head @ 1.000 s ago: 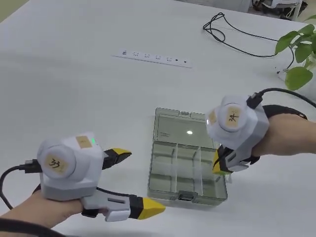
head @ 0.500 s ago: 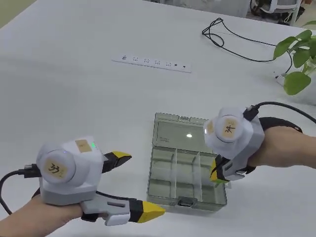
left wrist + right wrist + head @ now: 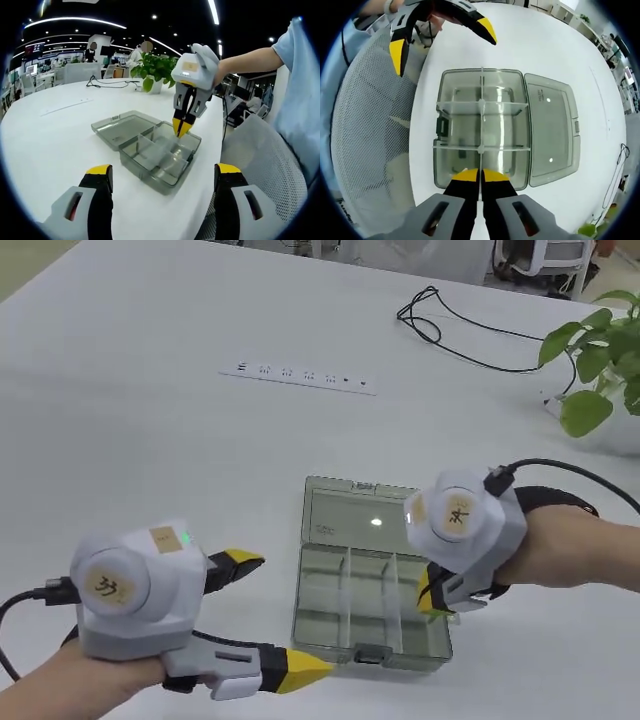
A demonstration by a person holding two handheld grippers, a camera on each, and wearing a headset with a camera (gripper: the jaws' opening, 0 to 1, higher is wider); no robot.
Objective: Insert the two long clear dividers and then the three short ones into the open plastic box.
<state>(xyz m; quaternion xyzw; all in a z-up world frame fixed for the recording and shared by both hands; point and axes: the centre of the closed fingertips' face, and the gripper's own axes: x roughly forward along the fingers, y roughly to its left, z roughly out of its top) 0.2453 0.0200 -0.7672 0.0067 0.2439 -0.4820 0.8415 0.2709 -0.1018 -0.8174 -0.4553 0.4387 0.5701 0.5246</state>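
Showing the open plastic box (image 3: 358, 512) on the white table (image 3: 150, 420): right gripper (image 3: 432, 602) jaws pinched nearly together on a clear divider (image 3: 481, 125) spanning the tray, at its right wall; left gripper (image 3: 288, 615) jaws spread wide, near the box's left side

A power strip (image 3: 300, 377), a looped black cable (image 3: 430, 330) and a leafy plant (image 3: 578, 412) sit on the white table (image 3: 130, 410).
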